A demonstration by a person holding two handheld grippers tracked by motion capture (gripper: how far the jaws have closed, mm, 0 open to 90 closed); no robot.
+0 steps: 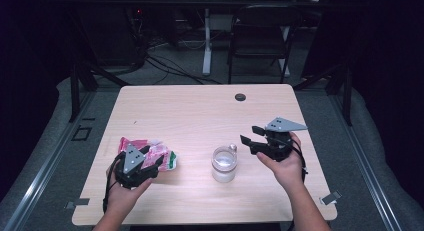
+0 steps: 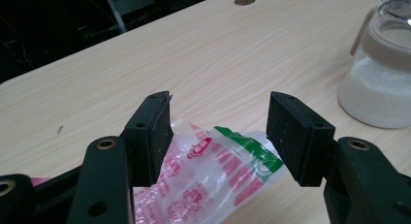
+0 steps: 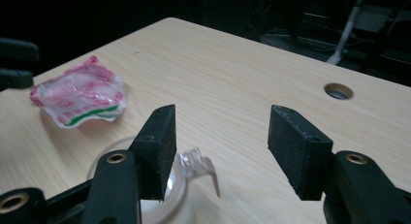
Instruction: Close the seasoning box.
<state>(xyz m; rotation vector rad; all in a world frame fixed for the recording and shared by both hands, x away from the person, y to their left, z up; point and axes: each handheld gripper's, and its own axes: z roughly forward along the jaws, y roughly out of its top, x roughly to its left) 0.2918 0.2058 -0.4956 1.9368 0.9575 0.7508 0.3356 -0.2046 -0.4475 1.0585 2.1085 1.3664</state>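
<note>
Forearms enter the high view at 6 o'clock. Left gripper (image 1: 150, 163) sits over the red-and-white plastic bag (image 1: 162, 153); right gripper (image 1: 252, 136) hangs at 3 o'clock of the lidded jar (image 1: 223, 164), apart from it.
Left gripper view: jaws wide apart, bag (image 2: 213, 170) lying between them on the desk (image 2: 203, 54), pads not pressing it.
Right gripper view: jaws fully spread, nothing between; jar (image 3: 186, 185) at 7 o'clock.
Judgement: jar shut, bag ungripped — opening and filling both left.
</note>
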